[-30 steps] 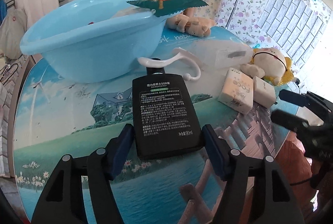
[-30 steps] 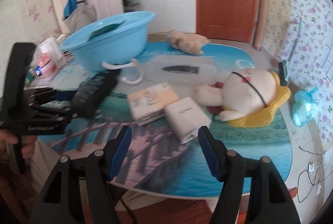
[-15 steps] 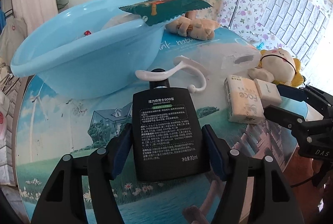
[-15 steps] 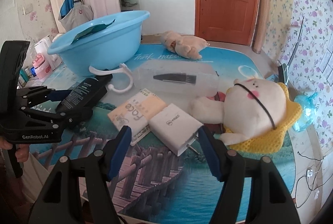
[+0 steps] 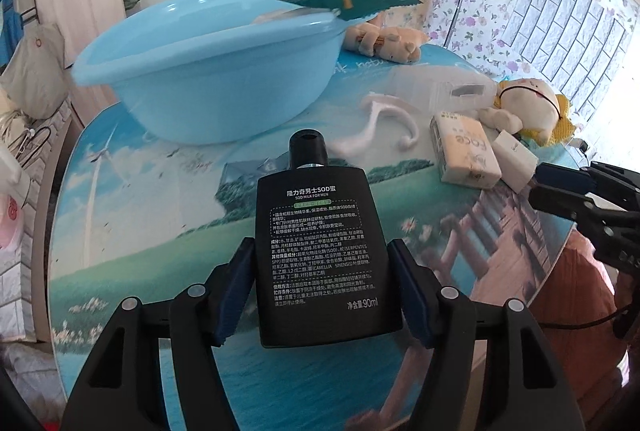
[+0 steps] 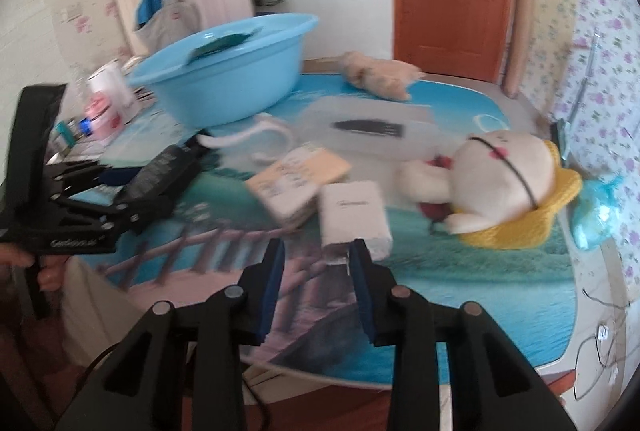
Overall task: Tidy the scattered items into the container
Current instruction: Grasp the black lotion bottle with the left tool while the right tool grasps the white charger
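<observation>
Our left gripper [image 5: 322, 287] has its fingers clamped on the flat black plastic lotion bottle [image 5: 320, 251], cap pointing far toward the round light-blue plastic basin [image 5: 208, 71], so it can go straight in. Our right gripper [image 6: 316, 271] has its fingers parted and empty, just beside the white rectangular charger block [image 6: 354, 213] on the bench [image 6: 460, 279].

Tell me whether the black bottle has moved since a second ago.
Yes. The black bottle, clamped in the left gripper, has been lifted off the table and now sits nearer the blue basin.
</observation>
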`<state>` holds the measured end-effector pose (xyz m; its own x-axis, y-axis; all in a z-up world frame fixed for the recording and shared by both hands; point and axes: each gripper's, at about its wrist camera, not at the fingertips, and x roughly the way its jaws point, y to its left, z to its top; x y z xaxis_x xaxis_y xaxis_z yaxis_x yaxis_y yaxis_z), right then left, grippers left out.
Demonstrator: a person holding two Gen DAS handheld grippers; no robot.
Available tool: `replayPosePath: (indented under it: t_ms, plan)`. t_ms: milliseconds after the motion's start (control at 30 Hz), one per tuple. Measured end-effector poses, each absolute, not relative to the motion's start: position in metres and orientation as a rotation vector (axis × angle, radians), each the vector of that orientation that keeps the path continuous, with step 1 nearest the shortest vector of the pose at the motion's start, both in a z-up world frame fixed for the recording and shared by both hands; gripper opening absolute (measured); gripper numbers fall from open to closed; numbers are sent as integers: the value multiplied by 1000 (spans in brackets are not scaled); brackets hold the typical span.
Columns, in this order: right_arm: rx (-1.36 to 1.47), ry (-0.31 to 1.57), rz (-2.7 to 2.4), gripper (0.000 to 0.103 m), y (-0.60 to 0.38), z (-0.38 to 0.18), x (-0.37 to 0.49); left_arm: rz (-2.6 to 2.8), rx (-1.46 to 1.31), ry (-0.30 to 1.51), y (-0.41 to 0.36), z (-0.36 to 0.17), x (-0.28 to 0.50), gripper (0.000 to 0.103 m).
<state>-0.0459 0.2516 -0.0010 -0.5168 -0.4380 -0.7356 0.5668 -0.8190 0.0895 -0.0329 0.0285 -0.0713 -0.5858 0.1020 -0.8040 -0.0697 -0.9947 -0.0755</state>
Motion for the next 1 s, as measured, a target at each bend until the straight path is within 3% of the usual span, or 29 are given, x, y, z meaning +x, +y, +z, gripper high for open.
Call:
replayPosePath:
  t_ms: [67, 100, 133, 200, 600, 867, 900, 933, 1000]
  plan:
    - [1038, 223, -2333, 34, 250, 3, -42, 2717, -1380, -57, 25, -72, -30, 65]
    - [1025, 225, -2356, 39, 252, 5, -42, 2717, -1378, -61, 24, -72, -29, 65]
    - [1014, 223, -2377, 51, 254, 8, -43, 2716, -1376, -69, 22, -72, -28, 65]
    - [983, 200, -2424, 64, 261, 12, -46, 2718, -1374, -70, 23, -70, -28, 65]
    - [1030, 254, -2450, 78, 253, 0, -65, 2740, -1360, -4, 29, -72, -31, 65]
    - [1087, 177, -2464, 77, 257, -12, -83, 2753, -1358, -5, 27, -72, -35, 66]
    - [1093, 163, -2459, 71, 259, -14, -84, 2754, -1358, -6, 27, -72, -36, 66]
    - [1101, 160, -2455, 56, 258, -15, -85, 2755, -1357, -8, 27, -72, -37, 66]
    - [1128, 154, -2430, 39, 258, -18, -86, 2758, -1354, -9, 27, -73, -37, 66]
